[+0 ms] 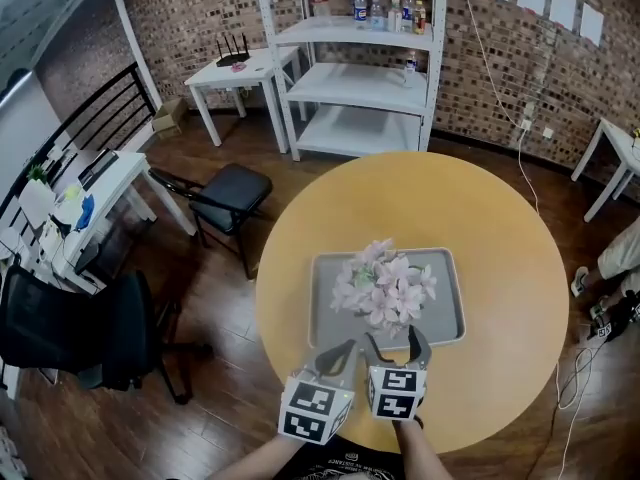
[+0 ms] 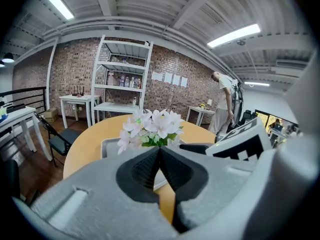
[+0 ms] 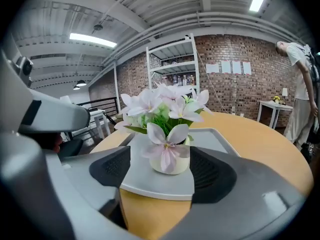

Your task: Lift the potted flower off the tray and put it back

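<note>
A potted flower (image 1: 385,283) with pale pink blooms stands in a grey tray (image 1: 445,313) on the round wooden table (image 1: 500,248). In the right gripper view its cream pot (image 3: 170,161) sits upright on the tray (image 3: 150,184). My right gripper (image 1: 398,346) is open at the tray's near edge. The pot stands just ahead of its jaws, and neither pad touches it. My left gripper (image 1: 338,356) is beside it on the left, shut with nothing in it. In the left gripper view the jaws (image 2: 160,151) meet at the tips, below the blooms (image 2: 152,126).
A white shelf unit (image 1: 355,58) with bottles stands beyond the table. A black chair (image 1: 230,193) is at the table's left, an office chair (image 1: 80,328) nearer. White side tables (image 1: 240,73) line the brick wall. A person (image 3: 300,94) stands at the right.
</note>
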Tool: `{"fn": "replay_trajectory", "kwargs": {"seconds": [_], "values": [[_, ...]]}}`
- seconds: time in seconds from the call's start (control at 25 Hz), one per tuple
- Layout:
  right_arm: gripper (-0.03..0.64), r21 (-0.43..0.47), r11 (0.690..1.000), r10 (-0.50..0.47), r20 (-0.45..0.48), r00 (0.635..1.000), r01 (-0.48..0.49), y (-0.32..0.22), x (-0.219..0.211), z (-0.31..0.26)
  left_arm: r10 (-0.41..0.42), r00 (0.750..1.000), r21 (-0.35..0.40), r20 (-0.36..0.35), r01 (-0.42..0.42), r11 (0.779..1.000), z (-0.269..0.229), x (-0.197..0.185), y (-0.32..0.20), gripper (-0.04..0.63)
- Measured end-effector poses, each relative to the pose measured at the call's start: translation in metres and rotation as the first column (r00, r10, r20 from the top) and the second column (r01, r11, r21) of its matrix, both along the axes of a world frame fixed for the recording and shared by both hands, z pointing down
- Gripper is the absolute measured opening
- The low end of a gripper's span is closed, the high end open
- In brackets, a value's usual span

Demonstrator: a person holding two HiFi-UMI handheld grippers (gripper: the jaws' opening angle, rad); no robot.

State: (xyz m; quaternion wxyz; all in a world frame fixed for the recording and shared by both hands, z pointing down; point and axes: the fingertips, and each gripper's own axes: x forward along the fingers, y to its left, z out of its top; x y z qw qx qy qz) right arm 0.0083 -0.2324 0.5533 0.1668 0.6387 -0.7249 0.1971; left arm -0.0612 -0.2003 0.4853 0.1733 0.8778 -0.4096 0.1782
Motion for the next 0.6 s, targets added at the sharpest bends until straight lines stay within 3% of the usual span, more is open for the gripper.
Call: {"fn": "replay_trajectory", "kwargs": {"seconds": [0.12,0.6], "values": [[0.414,-0.009,1.0,0.022,0.01,1.0,-0.022,-0.011,0.003,0.009,0.016,1.0,0.005,0.009,-0.016,1.0,0.001,0.001,-0.01,0.003],[0.508,-0.056,0.998,0.043,-0.001,0.999,-0.043,-0.054,0.006,0.042,0.038,0.999,-0.006,0.026,-0.038,0.999,0.015,-0.001,-0.036,0.003]]}}
